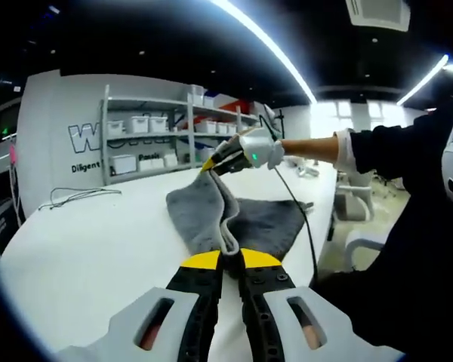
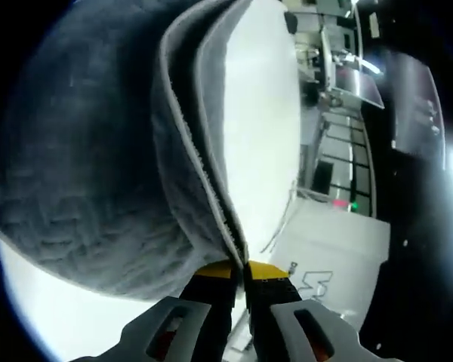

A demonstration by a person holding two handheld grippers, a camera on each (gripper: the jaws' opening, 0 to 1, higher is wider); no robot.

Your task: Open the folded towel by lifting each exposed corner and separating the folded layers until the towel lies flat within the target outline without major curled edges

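Observation:
A grey towel (image 1: 211, 215) is held up off the white table (image 1: 90, 241), stretched between both grippers. My left gripper (image 1: 231, 255) is shut on the towel's near edge, yellow tips pinching the hem. The right gripper (image 1: 220, 163) comes in from the right, held by a person's hand, and is shut on the far corner. In the right gripper view the towel (image 2: 98, 166) hangs large on the left, its hem running down into my right gripper (image 2: 240, 268), which is shut on it. The towel's dark underside (image 1: 268, 222) droops toward the table's right edge.
A metal shelf rack (image 1: 158, 132) with white bins stands behind the table against a white wall. A thin cable (image 1: 75, 197) lies at the table's far left. A black cord (image 1: 306, 226) runs along the right edge. The person's dark sleeve (image 1: 415, 173) sits right.

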